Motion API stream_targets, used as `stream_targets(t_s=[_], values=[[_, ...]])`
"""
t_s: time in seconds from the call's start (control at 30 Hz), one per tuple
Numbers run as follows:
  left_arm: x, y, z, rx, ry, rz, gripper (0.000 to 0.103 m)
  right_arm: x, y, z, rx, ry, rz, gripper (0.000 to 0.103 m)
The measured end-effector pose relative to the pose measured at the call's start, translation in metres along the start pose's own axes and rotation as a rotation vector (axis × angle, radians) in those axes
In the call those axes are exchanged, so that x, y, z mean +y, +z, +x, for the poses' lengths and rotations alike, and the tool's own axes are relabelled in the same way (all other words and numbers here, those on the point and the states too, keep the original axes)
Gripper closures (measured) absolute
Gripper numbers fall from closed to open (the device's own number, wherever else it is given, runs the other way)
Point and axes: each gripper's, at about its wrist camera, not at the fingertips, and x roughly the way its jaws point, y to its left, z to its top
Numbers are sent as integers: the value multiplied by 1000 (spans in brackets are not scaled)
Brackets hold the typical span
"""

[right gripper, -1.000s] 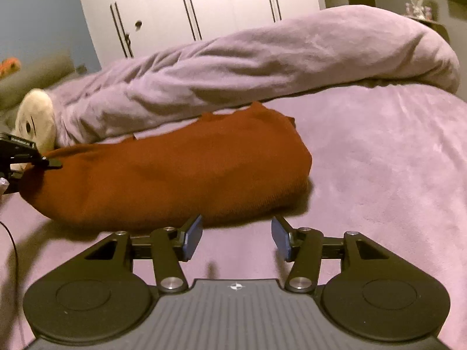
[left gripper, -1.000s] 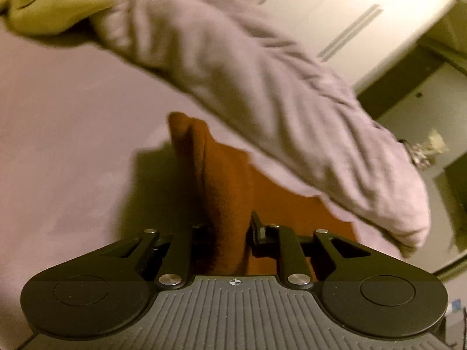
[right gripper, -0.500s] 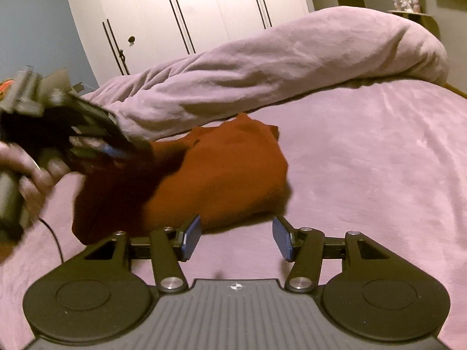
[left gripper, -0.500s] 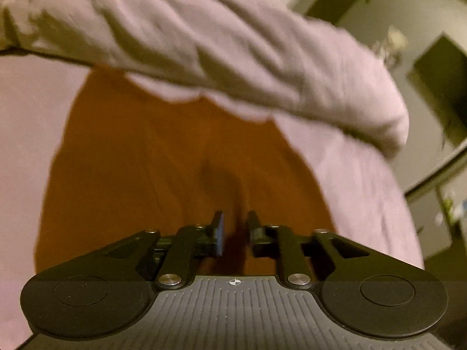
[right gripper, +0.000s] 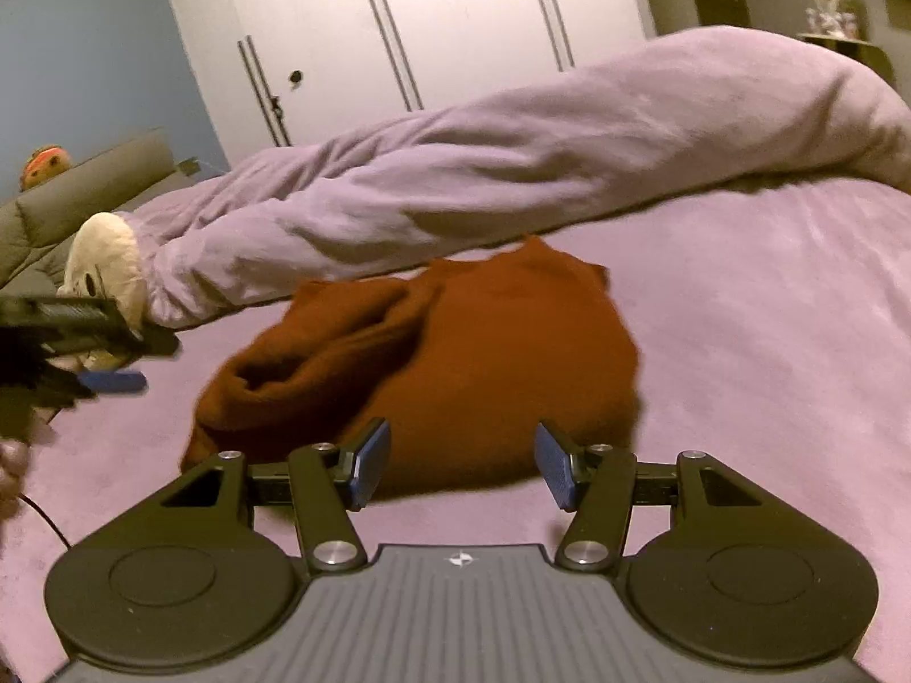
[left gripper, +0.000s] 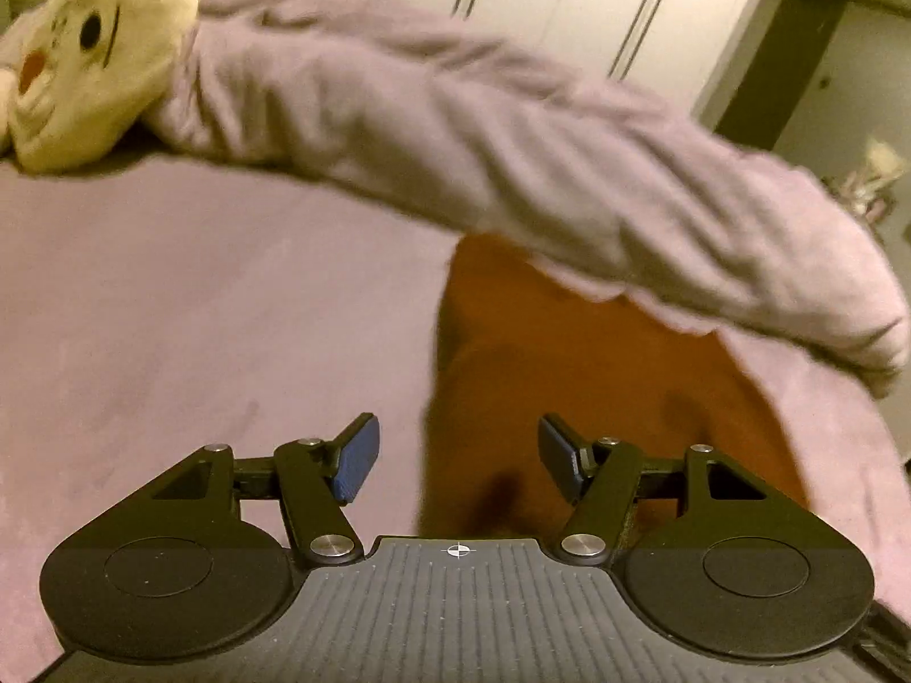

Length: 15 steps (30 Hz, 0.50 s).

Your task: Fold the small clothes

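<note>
Left wrist: duvet [left gripper: 512,159] hides garment's [left gripper: 569,398] far edge.

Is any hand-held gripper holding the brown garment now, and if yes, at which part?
Neither holds it. The left hand-held gripper has just been opening and stands off the brown garment. The right hand-held gripper is open, nothing between its pads.

No text, label, brand or number can be read in either wrist view. The only sign is a small white crosshair mark on the ribbed grey body of each gripper, just behind the jaws: one on the left gripper [left gripper: 457,458] and one on the right gripper [right gripper: 462,464].
</note>
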Motion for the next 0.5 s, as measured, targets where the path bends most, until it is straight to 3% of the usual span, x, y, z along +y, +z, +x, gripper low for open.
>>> stream_targets(t_s=[0.07, 0.2, 0.33, 0.4, 0.5], values=[[-3, -1, 17, 45, -20, -1, 37, 6, 2, 4, 6, -10, -18, 47], [-30, -4, 29, 57, -49, 49, 36, 4, 4, 10, 26, -53, -25, 47], [-62, -14, 34, 48, -9, 145, 34, -5, 0, 12, 44, -96, -30, 47], [-76, -19, 38, 45, 9, 203, 28, -8, -2, 14, 60, -114, -36, 47], [-81, -25, 33, 29, 24, 261, 26, -9, -5, 20, 101, -128, -28, 46]])
